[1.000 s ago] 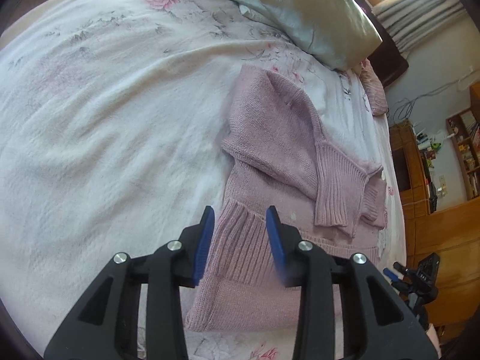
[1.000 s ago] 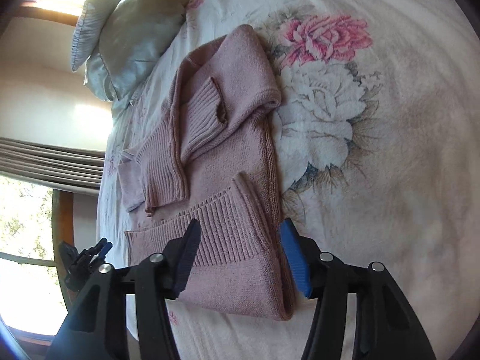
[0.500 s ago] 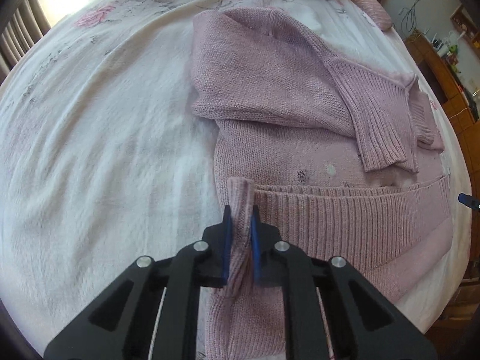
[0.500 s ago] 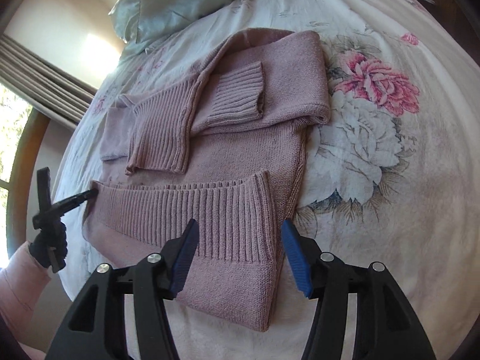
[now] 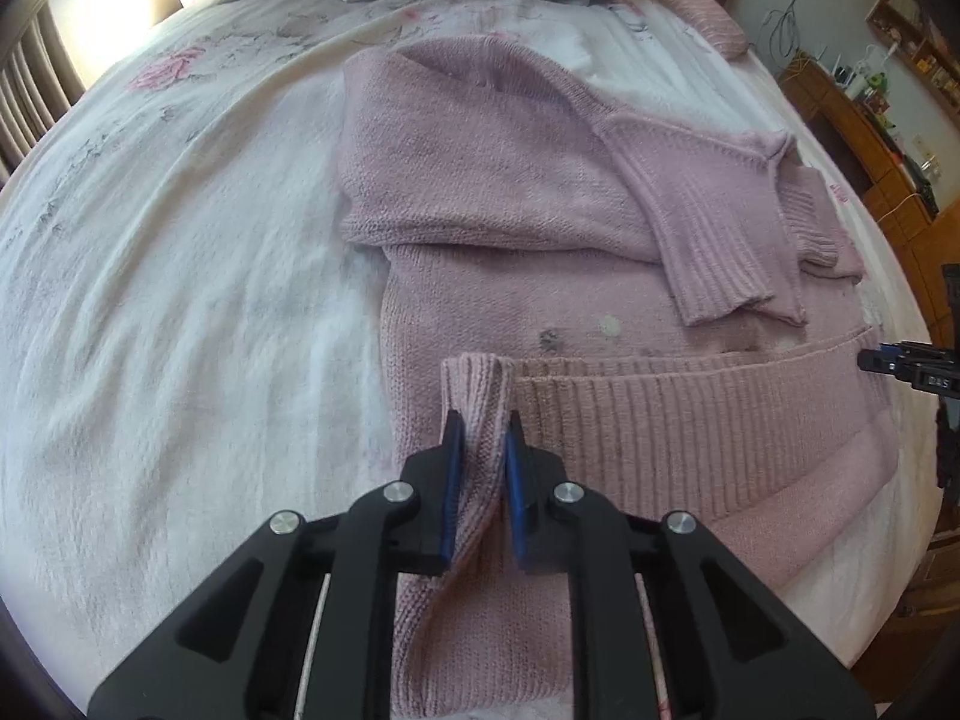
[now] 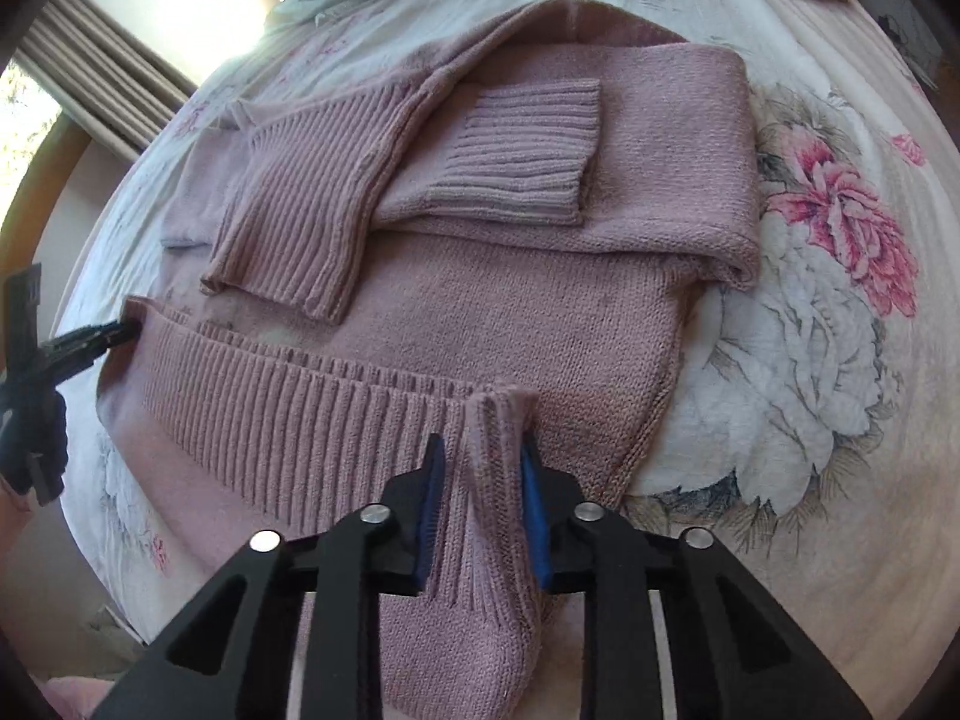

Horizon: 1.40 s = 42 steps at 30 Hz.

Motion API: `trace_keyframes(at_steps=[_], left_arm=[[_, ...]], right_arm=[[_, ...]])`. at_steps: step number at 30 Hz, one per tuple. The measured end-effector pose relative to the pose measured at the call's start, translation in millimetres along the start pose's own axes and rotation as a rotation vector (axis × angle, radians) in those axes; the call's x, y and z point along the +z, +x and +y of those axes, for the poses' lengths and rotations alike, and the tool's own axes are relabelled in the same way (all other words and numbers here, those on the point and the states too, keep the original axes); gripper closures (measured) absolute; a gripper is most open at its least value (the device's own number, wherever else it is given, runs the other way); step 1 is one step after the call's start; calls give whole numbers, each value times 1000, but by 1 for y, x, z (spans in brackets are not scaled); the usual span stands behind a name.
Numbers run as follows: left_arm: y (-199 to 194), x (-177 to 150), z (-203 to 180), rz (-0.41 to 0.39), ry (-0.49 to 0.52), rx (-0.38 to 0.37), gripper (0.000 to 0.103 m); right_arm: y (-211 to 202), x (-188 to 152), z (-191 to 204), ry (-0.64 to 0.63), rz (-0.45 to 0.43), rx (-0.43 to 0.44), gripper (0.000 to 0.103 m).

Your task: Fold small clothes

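Together, the left gripper (image 5: 480, 426) and right gripper (image 6: 478, 456) each pinched the pink sweater's (image 5: 516, 228) ribbed hem (image 6: 288, 396) corners.

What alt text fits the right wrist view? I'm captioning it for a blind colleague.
The right claw is closed on a corner of the ribbed hem of a pink knitted sweater lying on a floral bedspread. Both sleeves are folded across its chest, and the left claw grips the hem's other corner.
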<state>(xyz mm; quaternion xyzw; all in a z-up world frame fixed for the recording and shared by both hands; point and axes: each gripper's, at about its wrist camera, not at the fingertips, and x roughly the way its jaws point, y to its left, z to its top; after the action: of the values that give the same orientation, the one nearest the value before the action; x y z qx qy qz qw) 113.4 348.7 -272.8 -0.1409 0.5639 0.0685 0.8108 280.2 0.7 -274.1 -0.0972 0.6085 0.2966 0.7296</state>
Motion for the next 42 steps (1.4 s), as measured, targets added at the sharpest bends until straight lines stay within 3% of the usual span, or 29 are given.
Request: trace_keyframes(at_steps=[2, 6, 13, 17, 22, 28, 32, 34, 35, 38, 39, 41, 42], left_arm=[[3, 1, 0, 2, -1, 4, 88], [-13, 0, 2, -42, -19, -37, 95], [-92, 5, -2, -259, -6, -155, 95], [-115, 37, -7, -358, -22, -182, 95], [-103, 101, -3, -429, -59, -166, 95], [-50, 159, -2, -395, -105, -108, 95], [5, 173, 3, -263, -173, -79, 94], [23, 172, 4, -205, -175, -52, 91], [29, 169, 5, -187, -169, -28, 85], [21, 161, 11, -183, -150, -27, 75], [16, 158, 15, -186, -154, -31, 66], [1, 145, 22, -186, -156, -47, 62], [-5, 136, 24, -177, -153, -56, 61]], right_arm=[[-3, -4, 5, -27, -7, -15, 91], [-28, -13, -4, 17, -71, 50, 93], [-100, -21, -11, 68, -237, 185, 93], [-136, 0, -16, 63, -318, 195, 93], [-145, 63, -23, 60, -383, 149, 93], [-105, 126, -48, 117, -349, 63, 93], [-51, 144, -60, 166, -243, -15, 93], [-28, 145, -60, 168, -193, -65, 93], [-19, 145, -61, 164, -168, -79, 91], [-10, 137, -60, 151, -124, -115, 76], [-15, 131, -60, 154, -135, -101, 65], [-27, 116, -63, 183, -154, -53, 52], [-34, 105, -63, 197, -162, -14, 52]])
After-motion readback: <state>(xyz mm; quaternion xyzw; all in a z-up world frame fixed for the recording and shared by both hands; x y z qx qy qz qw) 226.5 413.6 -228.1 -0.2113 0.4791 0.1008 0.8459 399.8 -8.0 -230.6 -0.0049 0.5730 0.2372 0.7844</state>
